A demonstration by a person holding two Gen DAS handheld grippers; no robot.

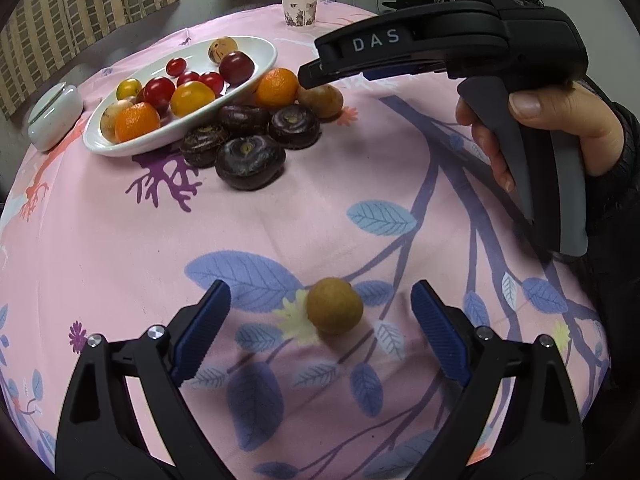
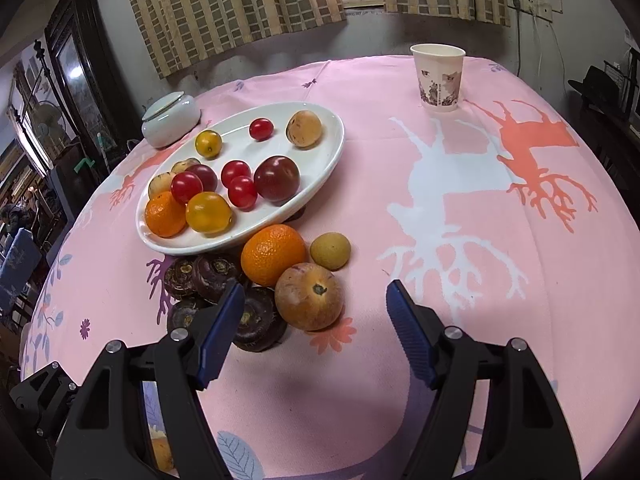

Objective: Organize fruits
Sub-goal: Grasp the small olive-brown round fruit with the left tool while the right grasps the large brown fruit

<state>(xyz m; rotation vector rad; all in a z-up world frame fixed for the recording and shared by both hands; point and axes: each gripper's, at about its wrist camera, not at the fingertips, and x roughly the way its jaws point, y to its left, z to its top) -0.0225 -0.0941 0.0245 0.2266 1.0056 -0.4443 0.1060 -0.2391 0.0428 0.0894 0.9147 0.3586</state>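
Observation:
A white oval plate [image 2: 320,160] holds red and yellow tomatoes, an orange and tan fruits; it also shows in the left wrist view [image 1: 256,50]. Beside it on the pink cloth lie an orange [image 2: 273,255], a large brown fruit [image 2: 309,296], a small tan fruit [image 2: 330,251] and several dark water chestnuts [image 2: 212,278]. My right gripper [image 2: 316,314] is open just above the brown fruit; its body shows in the left wrist view [image 1: 440,48]. My left gripper [image 1: 320,308] is open around a lone small brown fruit [image 1: 334,306] on the cloth.
A paper cup [image 2: 438,77] stands at the far side of the table. A white lidded jar [image 2: 170,119] sits left of the plate. Curtains and a wall lie behind the table; dark furniture stands at the left.

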